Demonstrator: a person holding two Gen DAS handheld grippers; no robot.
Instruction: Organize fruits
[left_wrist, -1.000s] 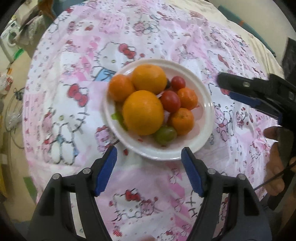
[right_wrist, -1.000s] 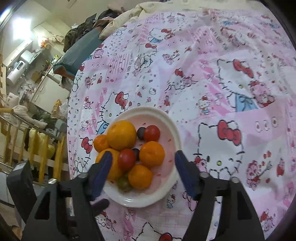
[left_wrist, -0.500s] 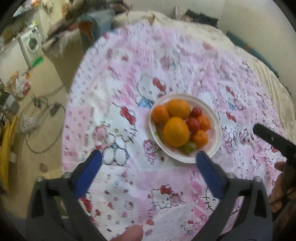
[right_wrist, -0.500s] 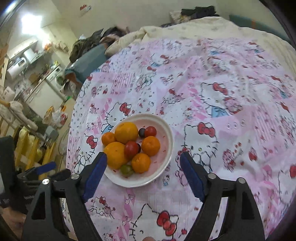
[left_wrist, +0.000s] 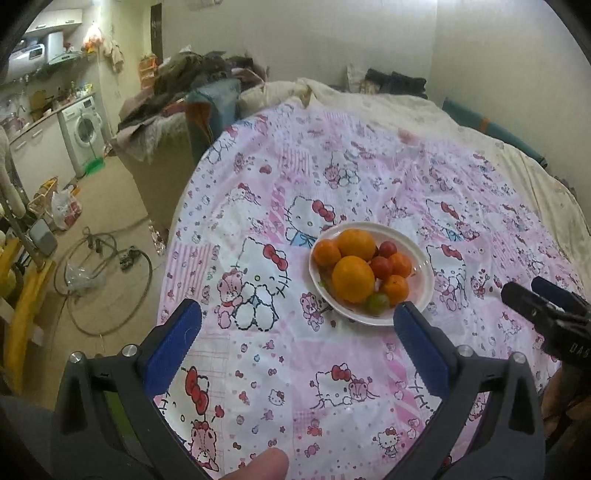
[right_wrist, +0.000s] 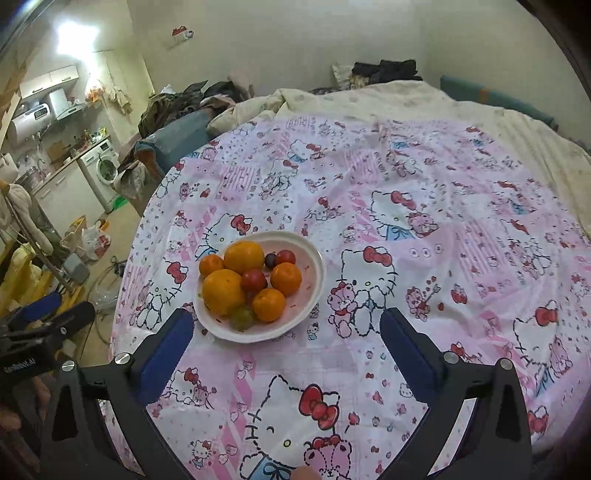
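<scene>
A white plate sits on the pink cartoon-cat tablecloth and holds two large oranges, three small tangerines, red cherry tomatoes, a dark one and a green one. My left gripper is open and empty, held back from the plate, which lies ahead and to the right. My right gripper is open and empty, with the plate ahead and to the left.
The round table is draped in the cloth. A bed with a cream quilt lies behind it. The floor on the left holds hoses, bags and a washing machine. The other gripper shows at each view's edge.
Both grippers have drawn back and up from the plate, so it looks smaller and the room shows. Both sets of jaws have opened wider. The fruit has not moved.
</scene>
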